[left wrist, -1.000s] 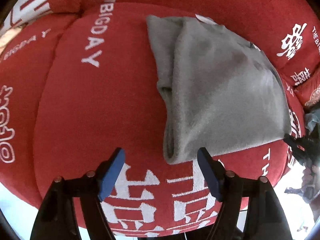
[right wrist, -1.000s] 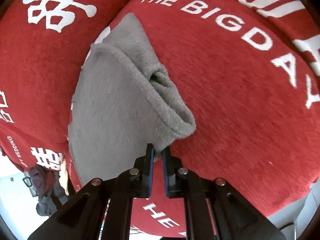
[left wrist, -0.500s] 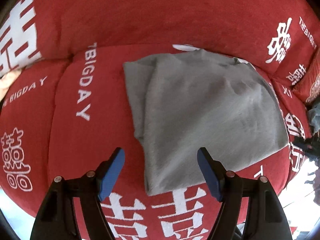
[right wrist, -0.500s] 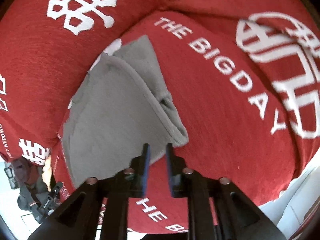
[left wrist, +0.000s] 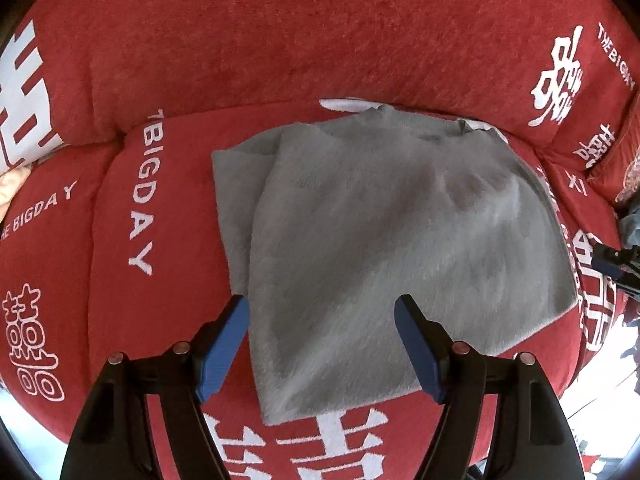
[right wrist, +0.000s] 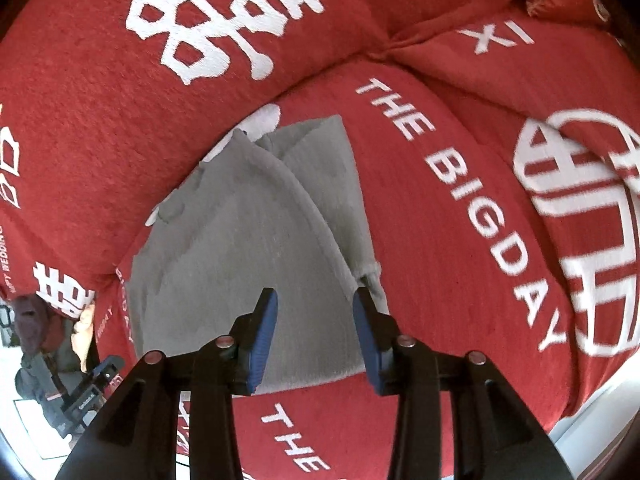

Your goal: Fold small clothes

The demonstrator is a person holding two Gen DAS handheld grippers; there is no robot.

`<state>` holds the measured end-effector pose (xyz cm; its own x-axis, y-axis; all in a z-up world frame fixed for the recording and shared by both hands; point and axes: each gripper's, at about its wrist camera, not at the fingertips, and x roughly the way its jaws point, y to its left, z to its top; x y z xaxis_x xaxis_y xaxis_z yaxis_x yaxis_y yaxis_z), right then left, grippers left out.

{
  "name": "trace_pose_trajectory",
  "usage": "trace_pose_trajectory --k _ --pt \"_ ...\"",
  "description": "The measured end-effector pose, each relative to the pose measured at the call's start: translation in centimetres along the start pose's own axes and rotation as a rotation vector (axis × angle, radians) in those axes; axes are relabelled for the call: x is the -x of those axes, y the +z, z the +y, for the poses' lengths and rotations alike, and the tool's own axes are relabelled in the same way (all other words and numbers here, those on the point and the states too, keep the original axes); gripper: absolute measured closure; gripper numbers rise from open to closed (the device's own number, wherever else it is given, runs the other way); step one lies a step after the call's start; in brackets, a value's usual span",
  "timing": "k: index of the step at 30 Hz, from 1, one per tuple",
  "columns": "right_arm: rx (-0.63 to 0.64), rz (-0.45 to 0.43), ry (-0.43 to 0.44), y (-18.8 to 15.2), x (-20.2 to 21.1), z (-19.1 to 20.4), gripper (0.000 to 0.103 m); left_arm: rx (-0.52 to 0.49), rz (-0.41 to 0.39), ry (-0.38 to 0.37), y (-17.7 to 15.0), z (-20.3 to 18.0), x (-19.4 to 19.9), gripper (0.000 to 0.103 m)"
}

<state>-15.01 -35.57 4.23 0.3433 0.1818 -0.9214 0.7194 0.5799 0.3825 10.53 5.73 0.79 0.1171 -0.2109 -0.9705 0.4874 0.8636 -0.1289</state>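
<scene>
A folded grey garment (left wrist: 384, 248) lies flat on a red sofa seat cushion (left wrist: 120, 280) with white lettering. It also shows in the right wrist view (right wrist: 240, 248), with a folded sleeve edge along its right side. My left gripper (left wrist: 322, 312) is open and empty, hovering over the garment's near edge. My right gripper (right wrist: 314, 300) is open and empty, over the garment's near right corner. The right gripper's tip (left wrist: 612, 260) shows at the right edge of the left wrist view.
The red sofa backrest (left wrist: 320, 40) rises behind the garment. More red cushions (right wrist: 560, 200) lie to the right. A person and a bag (right wrist: 48, 340) show at the lower left of the right wrist view, beyond the sofa edge.
My right gripper opened and let go of the garment's corner, then drew back. The garment now lies flat. My left gripper moved in over the garment, still open.
</scene>
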Motion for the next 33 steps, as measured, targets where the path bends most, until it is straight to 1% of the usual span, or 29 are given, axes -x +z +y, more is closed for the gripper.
trace_pose_trajectory --k 5,9,14,18,20,22,23,24,25,27,29,31,33 --pt "0.072 0.005 0.034 2.5 -0.7 1.4 0.060 0.017 -0.024 0.016 1.2 -0.9 -0.4 0.028" --pt "0.146 0.031 0.057 5.1 -2.9 3.5 0.060 0.071 -0.034 0.011 2.3 -1.5 -1.8 0.028" --pt "0.246 0.033 0.038 8.5 -6.4 6.7 0.060 0.084 -0.024 0.013 3.3 -2.7 -4.0 0.028" --pt "0.288 0.021 -0.004 11.1 -9.1 7.9 0.060 0.081 -0.027 0.047 3.5 -3.8 -5.5 0.028" --pt "0.293 0.046 -0.018 12.1 -10.9 8.1 0.060 0.087 -0.025 0.037 3.4 -4.3 -6.0 0.028" --pt "0.294 0.110 -0.023 12.5 -12.8 8.0 0.060 0.089 -0.019 0.037 3.2 -4.6 -6.3 0.028" --pt "0.304 0.144 -0.040 12.4 -13.7 8.1 0.061 0.087 -0.016 0.038 3.2 -4.8 -6.5 0.028" --pt "0.319 0.144 -0.053 12.4 -13.8 8.2 0.074 0.083 -0.019 0.039 3.1 -5.0 -6.5 0.028" --pt "0.350 0.114 -0.068 12.2 -13.2 8.5 0.097 0.076 -0.025 0.040 3.1 -5.2 -6.4 0.028" --pt "0.356 0.086 -0.054 12.2 -12.4 8.4 0.097 0.059 -0.031 0.048 3.2 -5.6 -6.7 0.027" --pt "0.363 0.061 -0.084 12.3 -12.0 8.2 0.097 0.052 -0.023 0.056 3.2 -5.6 -7.4 0.027" --pt "0.365 0.094 -0.111 12.4 -13.3 7.6 0.097 0.050 -0.012 0.064 3.3 -5.6 -8.1 0.027" --pt "0.375 0.082 -0.116 12.4 -13.6 7.6 0.096 0.041 -0.017 0.070 3.3 -5.7 -8.0 0.027"
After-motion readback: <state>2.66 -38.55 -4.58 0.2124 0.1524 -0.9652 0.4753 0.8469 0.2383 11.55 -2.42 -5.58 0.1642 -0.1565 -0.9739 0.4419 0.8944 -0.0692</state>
